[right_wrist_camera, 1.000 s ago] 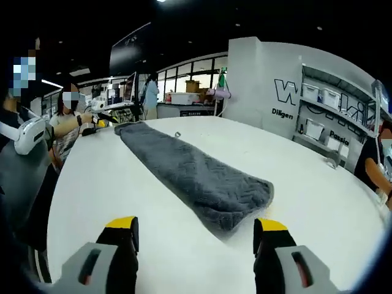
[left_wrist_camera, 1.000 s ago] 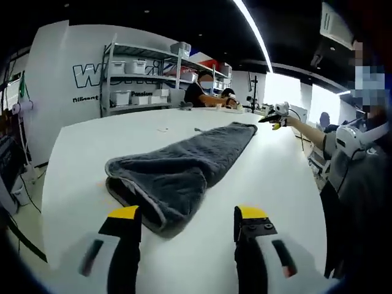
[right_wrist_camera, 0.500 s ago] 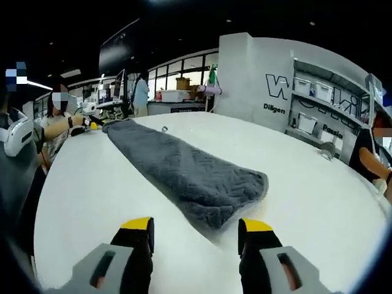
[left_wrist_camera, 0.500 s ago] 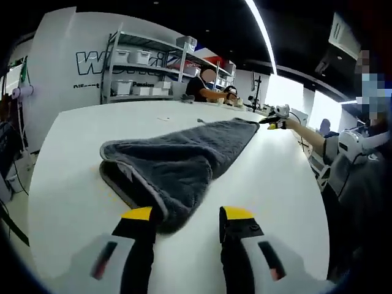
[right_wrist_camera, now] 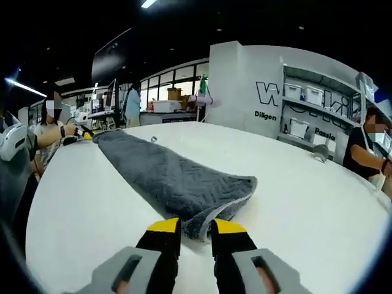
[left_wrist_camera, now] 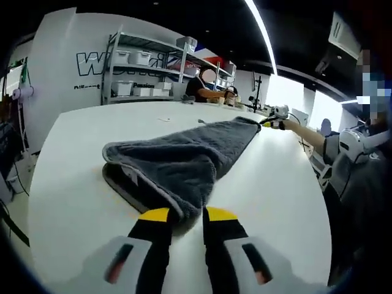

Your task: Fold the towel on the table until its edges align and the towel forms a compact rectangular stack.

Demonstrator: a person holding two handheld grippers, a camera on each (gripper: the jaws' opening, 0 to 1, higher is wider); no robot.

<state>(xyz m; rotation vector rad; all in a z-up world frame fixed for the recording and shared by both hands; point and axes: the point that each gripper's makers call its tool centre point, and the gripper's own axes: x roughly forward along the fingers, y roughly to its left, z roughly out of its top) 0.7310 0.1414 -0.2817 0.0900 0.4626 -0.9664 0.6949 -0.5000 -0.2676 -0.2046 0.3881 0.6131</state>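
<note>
**Both ends pinched, fold next**

The towel (left_wrist_camera: 177,162) lies lengthwise on the counter (left_wrist_camera: 73,159), already doubled. The left gripper (left_wrist_camera: 184,215) and right gripper (right_wrist_camera: 196,225) each clench an end. Next, I judge: bring the ends together, edges matched.

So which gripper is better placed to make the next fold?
Neither clearly: the left gripper and the right gripper have each closed on an end of the grey towel, so both would probably lift together.
</note>
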